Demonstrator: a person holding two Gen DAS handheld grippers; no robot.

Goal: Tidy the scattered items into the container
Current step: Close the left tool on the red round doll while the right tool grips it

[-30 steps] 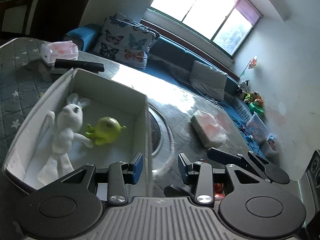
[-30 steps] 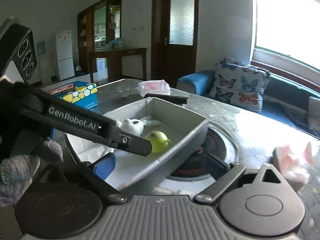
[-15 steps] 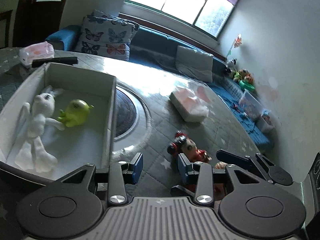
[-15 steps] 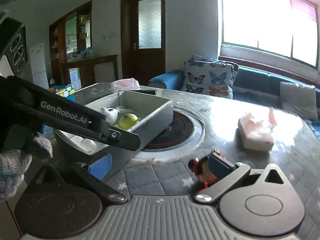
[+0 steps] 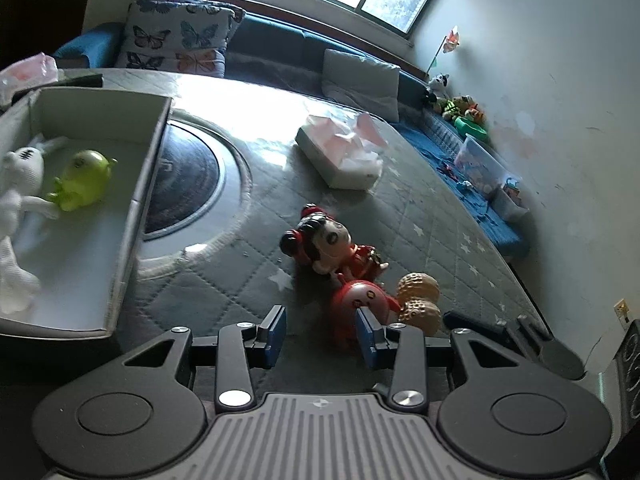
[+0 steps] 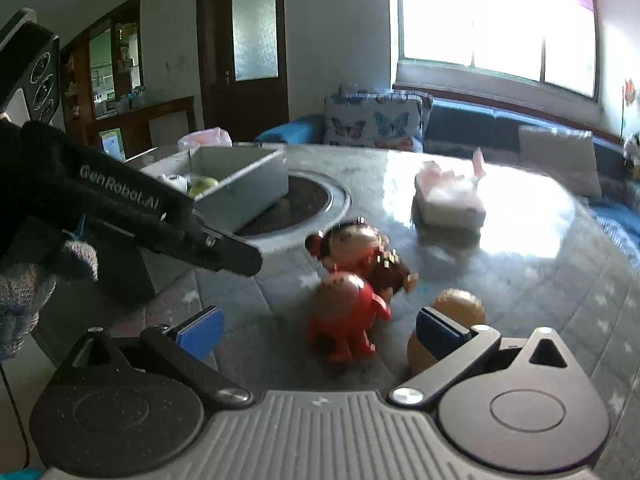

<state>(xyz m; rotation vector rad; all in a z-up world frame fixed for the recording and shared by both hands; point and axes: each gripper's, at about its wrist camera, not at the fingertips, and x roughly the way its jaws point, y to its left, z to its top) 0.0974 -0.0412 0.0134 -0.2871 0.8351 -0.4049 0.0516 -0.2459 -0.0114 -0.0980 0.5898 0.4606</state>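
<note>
The grey container (image 5: 132, 216) stands at the left of the left wrist view, with a white rabbit (image 5: 20, 184) and a green toy (image 5: 82, 184) inside. On the quilted table lie a doll in red (image 5: 332, 240), a round red toy (image 5: 362, 300) and a peanut toy (image 5: 418, 300). My left gripper (image 5: 320, 336) is open just short of the red toy, nothing between its pads. My right gripper (image 6: 320, 330) is open wide, with the red toy (image 6: 344, 316) in front of the gap and untouched, the peanut (image 6: 460, 304) behind its right finger and the doll (image 6: 356, 248) beyond.
A tissue box (image 5: 340, 156) sits past the toys, and a round dark hotplate (image 5: 188, 184) is set into the table beside the container. A gloved hand (image 6: 24, 292) holds the left gripper at the left of the right wrist view. A sofa with cushions runs behind the table.
Both grippers have swung away from the container and sunk toward the three loose toys, which now lie just ahead of the fingers. The right jaws have spread a little wider.
</note>
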